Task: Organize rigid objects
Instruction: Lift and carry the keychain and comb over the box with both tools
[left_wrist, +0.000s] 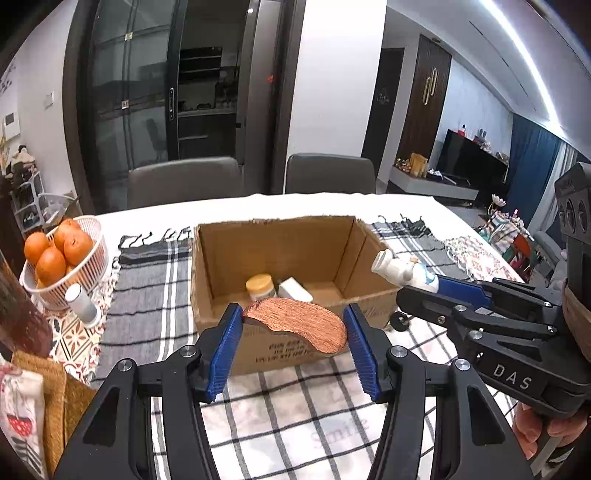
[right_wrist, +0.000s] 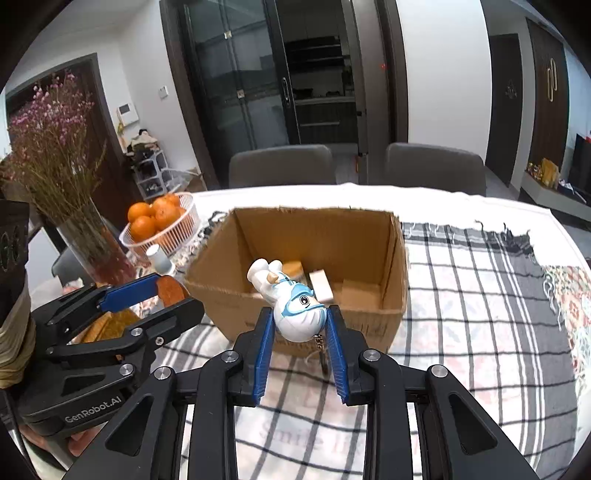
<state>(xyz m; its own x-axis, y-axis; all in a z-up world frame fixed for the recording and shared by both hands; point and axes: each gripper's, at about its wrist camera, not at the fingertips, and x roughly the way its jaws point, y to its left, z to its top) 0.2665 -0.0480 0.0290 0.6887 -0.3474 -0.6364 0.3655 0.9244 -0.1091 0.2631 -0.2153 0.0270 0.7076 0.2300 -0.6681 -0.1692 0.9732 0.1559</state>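
1. Left wrist view: your left gripper is clamping its jaws on a copper-coloured flat piece, holding it in front of the open cardboard box on the checked-cloth surface. A jar and a white block are lying inside.
2. Right wrist view: your right gripper is pinching a white figurine by its head, jaws narrow, before the box's near wall.
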